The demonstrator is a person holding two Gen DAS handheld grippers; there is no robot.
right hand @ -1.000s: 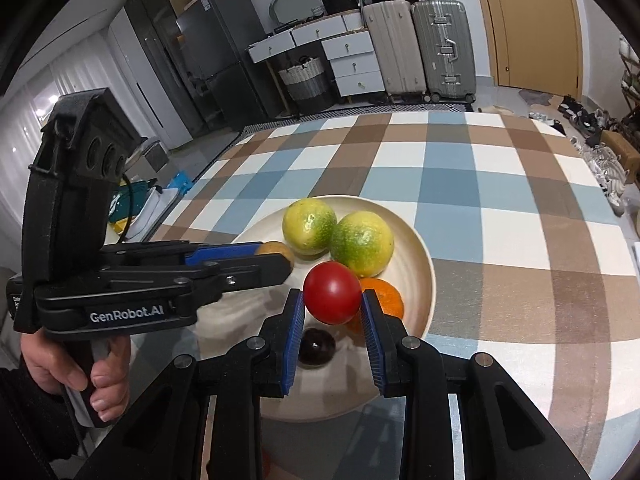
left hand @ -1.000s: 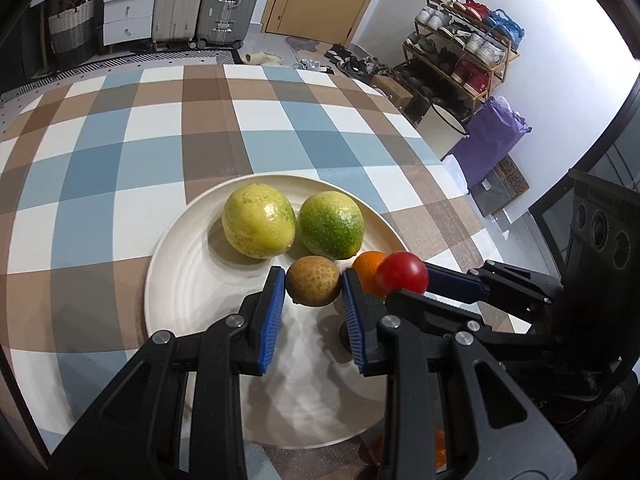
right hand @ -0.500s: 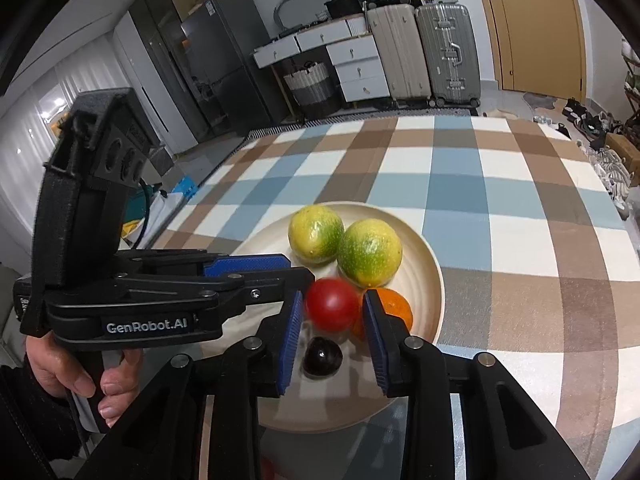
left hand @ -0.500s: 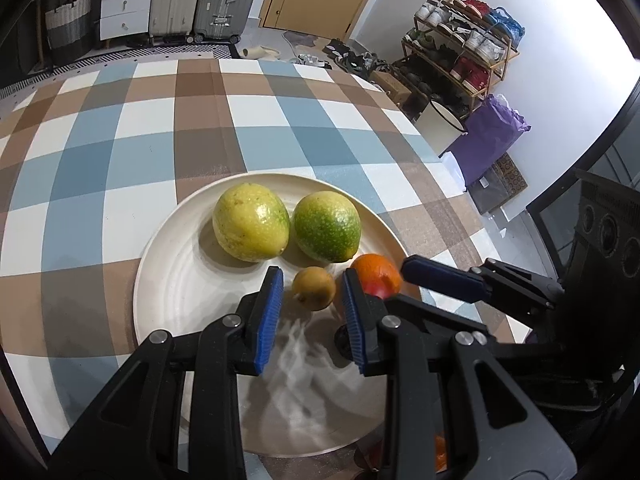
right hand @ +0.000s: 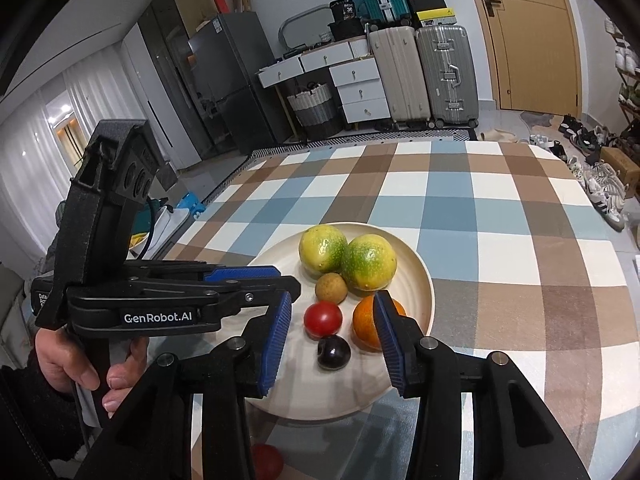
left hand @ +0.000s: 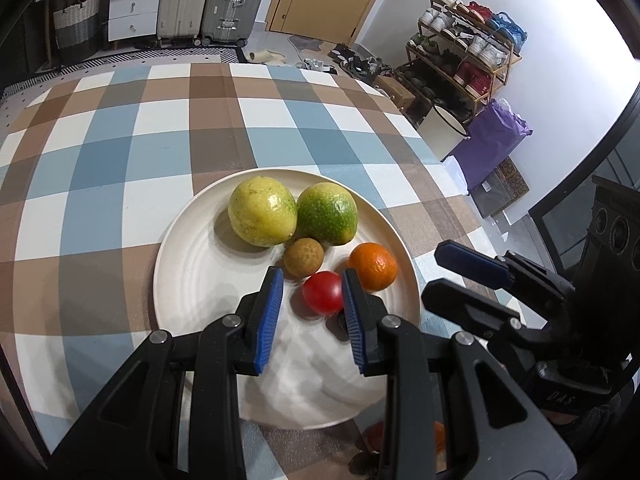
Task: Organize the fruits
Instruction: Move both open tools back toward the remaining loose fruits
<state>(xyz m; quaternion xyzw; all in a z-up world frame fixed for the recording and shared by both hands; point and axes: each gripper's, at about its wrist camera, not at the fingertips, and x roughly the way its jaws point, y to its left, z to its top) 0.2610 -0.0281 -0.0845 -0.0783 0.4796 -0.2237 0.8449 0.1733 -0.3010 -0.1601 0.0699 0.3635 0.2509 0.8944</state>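
Observation:
A cream plate (left hand: 192,280) (right hand: 420,280) on the checked tablecloth holds two yellow-green fruits (left hand: 262,216) (right hand: 322,249), a small brown fruit (left hand: 303,257) (right hand: 330,288), an orange (left hand: 373,266) (right hand: 364,326), a red tomato (left hand: 322,292) (right hand: 322,319) and a dark plum (right hand: 333,352). My left gripper (left hand: 312,316) is open and empty over the plate's near side, the tomato lying between its blue pads. My right gripper (right hand: 330,338) is open and empty above the tomato and plum; it also shows in the left wrist view (left hand: 468,280).
More fruit lies below the plate's near edge: a red one (right hand: 266,460) and red and orange ones (left hand: 400,436), partly hidden by the grippers. The table's right edge (left hand: 436,152) drops to a floor with a white bucket (left hand: 442,126) and a shoe rack (left hand: 464,64).
My right gripper has opened and let the tomato go; it now lies on the plate beside the orange. Both grippers have drawn back a little from the fruit.

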